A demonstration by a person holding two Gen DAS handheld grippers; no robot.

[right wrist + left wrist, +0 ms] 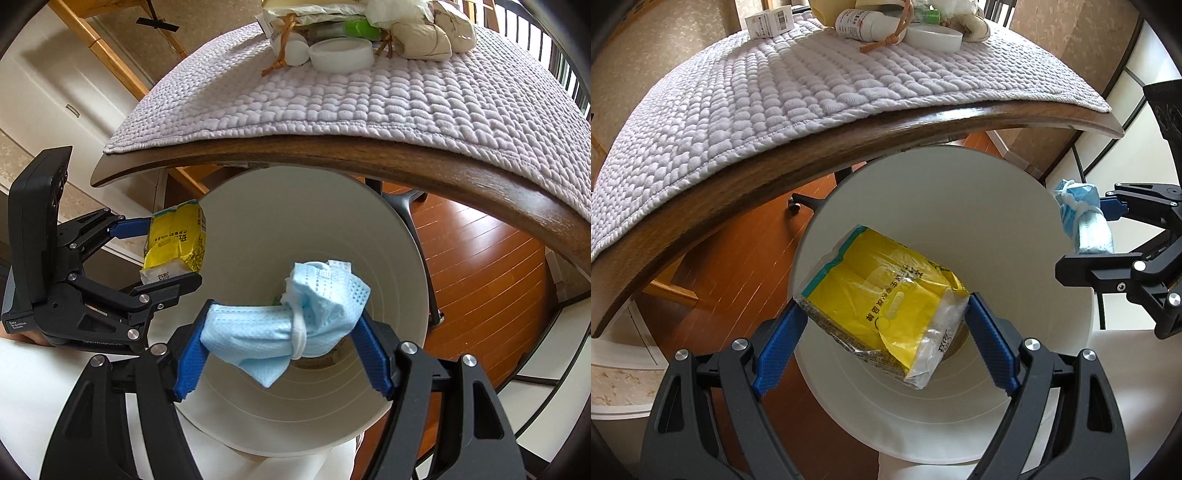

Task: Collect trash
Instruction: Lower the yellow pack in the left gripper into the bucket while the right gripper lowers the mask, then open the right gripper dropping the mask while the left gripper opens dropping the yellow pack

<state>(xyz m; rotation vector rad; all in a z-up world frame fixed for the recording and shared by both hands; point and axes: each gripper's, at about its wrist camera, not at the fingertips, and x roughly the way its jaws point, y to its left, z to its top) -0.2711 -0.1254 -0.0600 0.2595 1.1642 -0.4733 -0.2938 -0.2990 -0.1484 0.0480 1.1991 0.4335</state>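
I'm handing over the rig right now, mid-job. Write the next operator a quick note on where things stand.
Left tool: shut on the yellow plastic wrapper, above the white bin.
Right tool: shut on the rolled blue face mask, also above the bin.
Done: both pieces lifted off the table.
Left: release both. Medicine bottle, small box and white tape roll remain on the quilted table mat; judge which are trash.

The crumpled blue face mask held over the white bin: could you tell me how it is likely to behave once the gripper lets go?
The crumpled blue face mask, knotted with its white ear loop, looks soft and floppy: a corner droops below the right gripper. It is probably very light, so it may drift or cling to a ridged blue pad. Released above the round white bin, it should land softly, unlikely to bounce or roll.
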